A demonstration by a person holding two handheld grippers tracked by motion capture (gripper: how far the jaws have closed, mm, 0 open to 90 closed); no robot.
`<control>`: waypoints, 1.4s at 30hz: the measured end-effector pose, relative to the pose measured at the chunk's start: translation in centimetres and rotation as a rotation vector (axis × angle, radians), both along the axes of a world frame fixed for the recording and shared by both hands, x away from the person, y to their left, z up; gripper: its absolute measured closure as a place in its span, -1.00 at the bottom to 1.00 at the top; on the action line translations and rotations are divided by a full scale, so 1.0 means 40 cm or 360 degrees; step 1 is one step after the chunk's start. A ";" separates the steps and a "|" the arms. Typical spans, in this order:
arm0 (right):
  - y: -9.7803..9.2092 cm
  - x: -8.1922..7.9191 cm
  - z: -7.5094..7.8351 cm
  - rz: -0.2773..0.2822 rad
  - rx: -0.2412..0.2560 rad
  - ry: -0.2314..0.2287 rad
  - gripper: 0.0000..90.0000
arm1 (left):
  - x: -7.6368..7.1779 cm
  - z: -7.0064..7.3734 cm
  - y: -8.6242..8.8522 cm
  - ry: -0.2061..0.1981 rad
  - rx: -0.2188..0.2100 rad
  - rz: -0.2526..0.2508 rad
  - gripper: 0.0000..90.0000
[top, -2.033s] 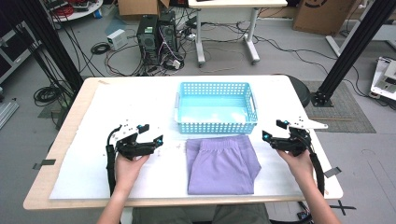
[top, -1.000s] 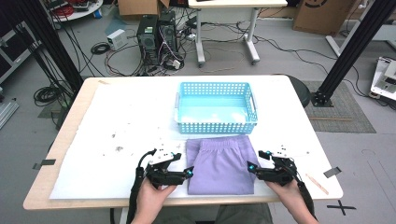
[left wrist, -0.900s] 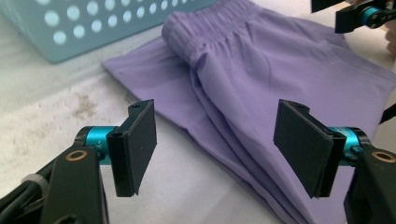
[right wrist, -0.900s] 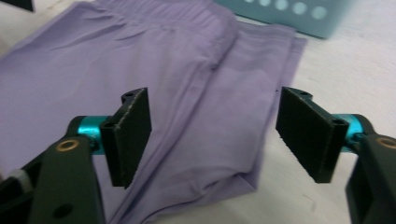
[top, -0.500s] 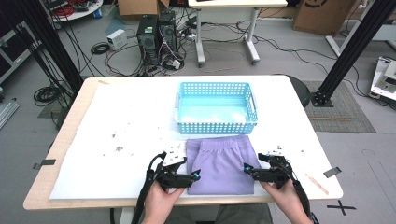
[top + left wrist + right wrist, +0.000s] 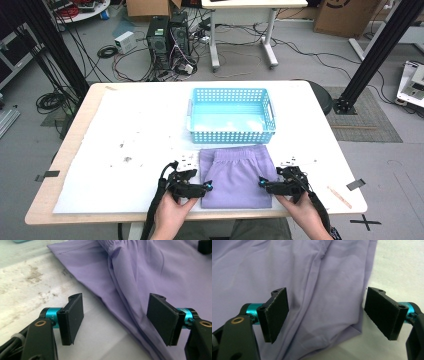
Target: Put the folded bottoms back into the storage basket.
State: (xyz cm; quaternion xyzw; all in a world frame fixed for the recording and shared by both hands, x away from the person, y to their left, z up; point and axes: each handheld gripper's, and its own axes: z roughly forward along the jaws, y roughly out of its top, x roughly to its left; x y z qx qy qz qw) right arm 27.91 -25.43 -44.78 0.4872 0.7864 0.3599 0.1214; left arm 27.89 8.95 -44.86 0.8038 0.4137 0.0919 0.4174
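The purple shorts lie flat on the surface, just on the person's side of the blue basket, with the elastic waistband toward the basket and the hem edge nearest the person, so the cloth's length runs away from the person. The left gripper sits at the near left corner of the shorts and the right gripper at the near right corner, each pointing inward toward the other, about equally close to its own corner. In the left gripper view the jaws stand wide apart with the left side edge of the shorts running between them, one jaw over bare surface and the other over cloth. In the right gripper view the jaws are likewise spread, straddling the near right corner of the shorts; whether the lower tips already touch the fabric is hard to tell. Neither grips anything yet. The surface is a white sheet over a wooden top, with dark specks left of the shorts. Beyond lies a floor with cables, computer towers and black frame posts.
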 end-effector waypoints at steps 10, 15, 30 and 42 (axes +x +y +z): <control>0.034 -0.007 0.002 0.0022 -0.0062 -0.0043 -0.04 | 0.004 0.000 -0.029 -0.0035 0.0039 0.0005 0.11; 0.041 -0.010 0.001 0.0038 -0.0084 -0.0074 0.31 | 0.001 -0.001 -0.041 -0.0066 0.0066 0.0054 0.29; 0.041 -0.012 0.000 0.0115 -0.0051 -0.0069 0.47 | -0.013 0.003 -0.044 -0.0096 0.0183 0.0124 -0.09; 0.048 -0.010 0.000 0.0128 -0.0034 -0.0057 0.67 | 0.008 -0.002 -0.064 -0.0057 0.0062 0.0094 0.75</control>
